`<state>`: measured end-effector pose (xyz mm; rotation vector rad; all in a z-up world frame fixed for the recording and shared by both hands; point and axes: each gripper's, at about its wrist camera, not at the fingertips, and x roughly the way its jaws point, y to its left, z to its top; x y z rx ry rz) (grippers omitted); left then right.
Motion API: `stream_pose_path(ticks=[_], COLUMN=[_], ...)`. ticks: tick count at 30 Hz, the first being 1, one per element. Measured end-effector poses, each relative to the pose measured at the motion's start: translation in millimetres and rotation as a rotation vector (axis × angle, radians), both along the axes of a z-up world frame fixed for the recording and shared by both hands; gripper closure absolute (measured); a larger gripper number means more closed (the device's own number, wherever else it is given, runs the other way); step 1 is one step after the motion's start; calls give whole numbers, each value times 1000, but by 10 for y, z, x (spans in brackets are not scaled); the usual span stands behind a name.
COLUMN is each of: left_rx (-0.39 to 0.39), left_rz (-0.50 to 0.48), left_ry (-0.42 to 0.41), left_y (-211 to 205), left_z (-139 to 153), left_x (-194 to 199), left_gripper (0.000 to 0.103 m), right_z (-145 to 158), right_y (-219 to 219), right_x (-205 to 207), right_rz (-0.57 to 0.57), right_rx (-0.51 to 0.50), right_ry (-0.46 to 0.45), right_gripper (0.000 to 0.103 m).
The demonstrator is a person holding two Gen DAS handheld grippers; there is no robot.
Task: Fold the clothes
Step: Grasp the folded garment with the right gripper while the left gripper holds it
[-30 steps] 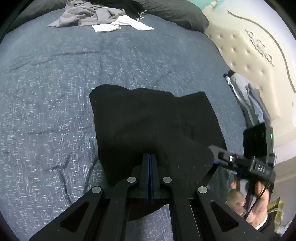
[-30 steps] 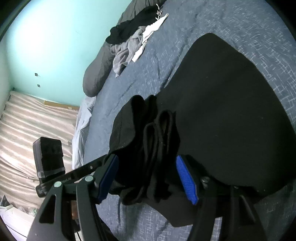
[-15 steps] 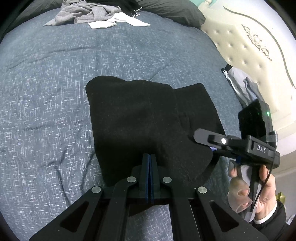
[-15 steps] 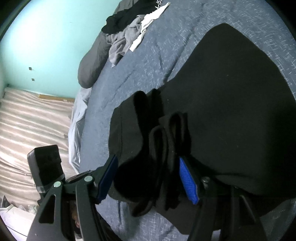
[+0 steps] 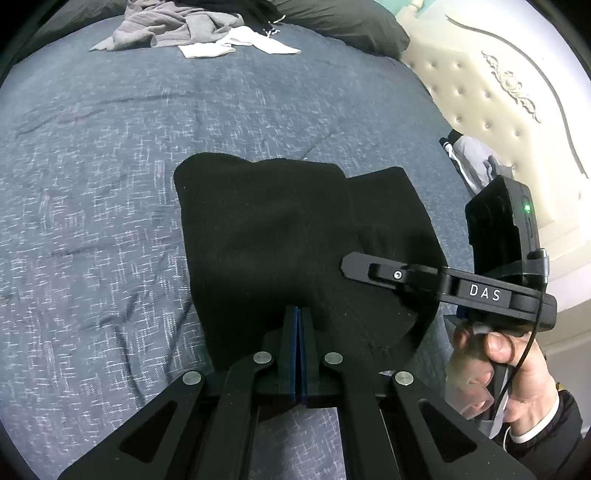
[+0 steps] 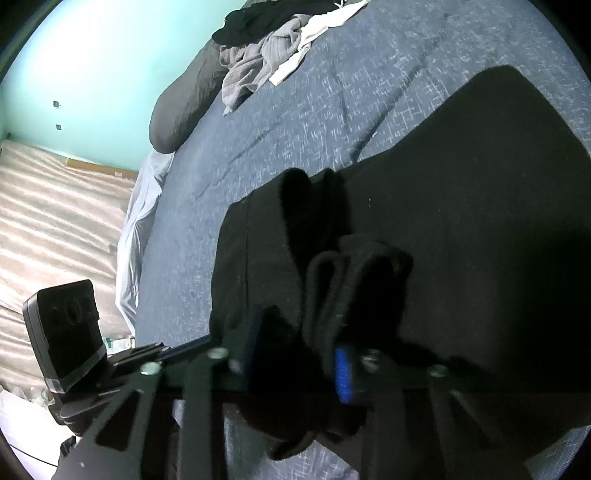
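Bed w/ blue-grey flecked cover [image 5: 110, 184], cream tufted headboard [image 5: 491, 99], teal wall [image 6: 92, 55]. Right gripper [image 6: 295, 363] marked "DAS", jaws part-closed around bunched edge of black garment [image 5: 280, 236] lying mid-bed; left gripper [image 5: 297, 321] jaws pinched together at garment's near edge. Unfolded clothes pile [image 5: 192, 26] at far edge by dark pillow [image 5: 343, 22].

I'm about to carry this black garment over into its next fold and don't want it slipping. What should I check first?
1. Left gripper shut on the near edge of the black garment: ok.
2. Right gripper has bunched fabric between its pads: ok; firmly clamped: cannot tell, view blurred.
3. Rest of the garment lies flat on the bedspread: ok.
4. Bedspread ahead free of other items: ok; the clothes pile lies far off by the pillow.
5. Both grippers hold the same edge: cannot tell.
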<state>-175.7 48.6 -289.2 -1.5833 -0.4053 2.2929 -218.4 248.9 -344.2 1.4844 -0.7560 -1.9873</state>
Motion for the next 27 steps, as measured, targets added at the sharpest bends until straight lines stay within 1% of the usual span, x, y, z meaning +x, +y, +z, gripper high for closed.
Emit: stream_pose_path(ticks=[3, 6, 13, 17, 21, 25, 27], left_rx=[-4, -1, 7, 18, 23, 25, 25], left_rz=[4, 16, 18, 5, -15, -30, -37], left_ry=[11, 28, 60, 67, 65, 53, 45], left_y=[-16, -38, 19, 105, 256, 404, 473], left_z=[57, 146, 318, 362, 340, 273, 237], left_x=[9, 10, -40, -79, -105, -147, -166], left_gripper=[103, 103, 103, 103, 103, 103, 103], right_z=[96, 305, 915, 1116, 1158, 1078, 992], right_y=[9, 38, 133, 286, 518, 772, 871], right_x=[13, 16, 32, 0, -40, -62, -84], right_rz=[6, 10, 66, 64, 57, 35, 23], right_rx=[0, 8, 95, 137, 175, 187, 192], right_ry=[29, 75, 193, 226, 234, 213, 201], right_gripper=[84, 86, 87, 87, 87, 88, 88])
